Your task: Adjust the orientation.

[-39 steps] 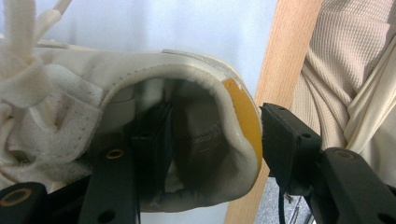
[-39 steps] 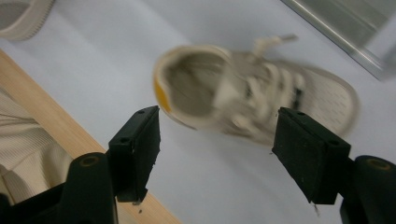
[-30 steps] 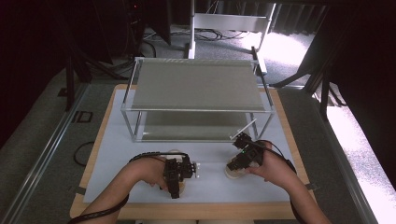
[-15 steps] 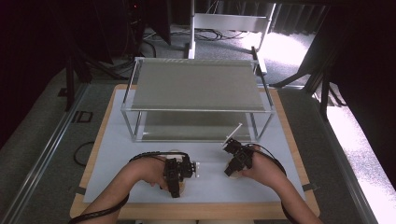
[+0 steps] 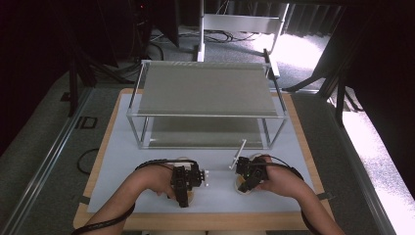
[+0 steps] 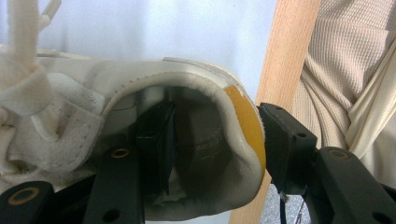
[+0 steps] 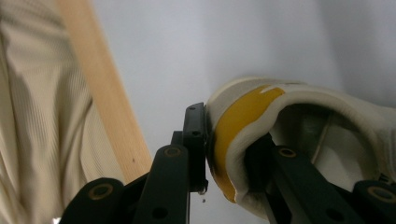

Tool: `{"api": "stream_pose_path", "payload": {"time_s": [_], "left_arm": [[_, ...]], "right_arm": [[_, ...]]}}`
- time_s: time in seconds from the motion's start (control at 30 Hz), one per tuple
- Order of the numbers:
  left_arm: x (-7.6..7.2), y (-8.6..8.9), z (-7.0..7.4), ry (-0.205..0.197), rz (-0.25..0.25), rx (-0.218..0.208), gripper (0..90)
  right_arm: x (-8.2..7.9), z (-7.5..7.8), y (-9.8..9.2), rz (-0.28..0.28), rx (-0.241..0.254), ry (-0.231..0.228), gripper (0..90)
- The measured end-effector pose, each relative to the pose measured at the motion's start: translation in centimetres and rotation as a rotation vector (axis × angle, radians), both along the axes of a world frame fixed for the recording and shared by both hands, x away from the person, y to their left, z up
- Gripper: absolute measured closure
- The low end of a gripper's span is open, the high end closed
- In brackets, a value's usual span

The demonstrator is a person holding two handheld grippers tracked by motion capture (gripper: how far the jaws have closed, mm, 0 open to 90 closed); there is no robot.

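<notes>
Two white shoes with a yellow heel patch lie on the white mat near the front edge. My left gripper (image 5: 188,180) (image 6: 217,144) is shut on the heel collar of the left shoe (image 5: 188,197) (image 6: 140,79), one jaw inside the opening and one outside against the yellow patch. In the same way, my right gripper (image 5: 249,174) (image 7: 229,144) is shut on the heel of the right shoe (image 5: 242,186) (image 7: 303,95). A white lace end (image 5: 238,152) sticks up beside the right gripper. Hands and grippers hide most of both shoes in the high view.
A two-tier metal rack (image 5: 205,93) stands across the far half of the white mat (image 5: 117,147). The wooden table edge (image 5: 195,221) (image 6: 285,51) (image 7: 105,93) runs just behind the shoes' heels, with the person's beige top (image 6: 345,70) beyond it.
My right gripper has drawn its shoe a little left and toward the person, and the lace end came with it. The left gripper has stayed where it was.
</notes>
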State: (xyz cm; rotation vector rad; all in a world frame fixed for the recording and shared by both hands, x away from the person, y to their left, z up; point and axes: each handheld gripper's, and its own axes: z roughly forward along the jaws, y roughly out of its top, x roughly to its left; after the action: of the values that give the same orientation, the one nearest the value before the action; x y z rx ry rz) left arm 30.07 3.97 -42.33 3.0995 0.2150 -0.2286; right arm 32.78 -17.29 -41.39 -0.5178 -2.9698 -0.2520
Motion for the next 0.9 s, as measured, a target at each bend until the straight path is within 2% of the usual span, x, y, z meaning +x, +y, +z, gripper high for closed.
{"api": "stream_pose_path", "payload": {"time_s": [0.07, 0.13, 0.17, 0.2, 0.23, 0.4, 0.5, 0.6, 0.73, 0.8, 0.9], "left_arm": [[0.0, 0.0, 0.0, -0.001, 0.0, 0.0, 47.9], [0.0, 0.0, 0.0, -0.003, -0.004, 0.0, 47.9], [0.0, 0.0, 0.0, -0.003, -0.004, 0.0, 47.9], [0.0, 0.0, -0.1, -0.011, -0.017, -0.002, 47.9], [-0.1, -0.1, -0.1, -0.017, -0.013, -0.004, 47.9], [-0.1, -0.2, -0.3, -0.01, -0.012, -0.008, 48.5], [0.0, -0.1, -0.2, -0.01, -0.013, -0.01, 49.4], [-0.1, 0.0, -0.2, -0.012, -0.005, -0.022, 49.4], [0.1, 0.0, -0.2, -0.008, 0.024, -0.052, 51.0], [0.0, 0.0, -0.3, -0.013, 0.019, -0.051, 51.0], [-0.2, -0.1, -0.5, -0.01, 0.015, -0.045, 53.1]], "right_arm": [[-0.5, 0.2, 0.2, 0.08, 0.013, -0.038, 76.6], [-1.0, 0.5, 0.4, 0.145, 0.012, -0.051, 76.8], [-1.0, 0.5, 0.4, 0.145, 0.012, -0.051, 76.8], [-1.2, 0.7, 0.5, 0.166, 0.02, -0.056, 76.8], [-1.6, 1.0, 0.7, 0.211, 0.017, -0.055, 76.6], [-2.3, 0.9, 1.1, 0.303, -0.013, -0.044, 76.4], [-2.5, 0.3, 1.1, 0.314, -0.031, -0.024, 73.8], [-2.4, -0.1, 1.2, 0.26, -0.056, -0.038, 66.7], [-2.5, 0.3, 1.5, 0.202, -0.034, -0.047, 63.7], [-2.5, 0.6, 1.6, 0.192, -0.024, -0.053, 63.8], [-2.6, 0.6, 1.9, 0.192, -0.041, -0.06, 63.7]]}}
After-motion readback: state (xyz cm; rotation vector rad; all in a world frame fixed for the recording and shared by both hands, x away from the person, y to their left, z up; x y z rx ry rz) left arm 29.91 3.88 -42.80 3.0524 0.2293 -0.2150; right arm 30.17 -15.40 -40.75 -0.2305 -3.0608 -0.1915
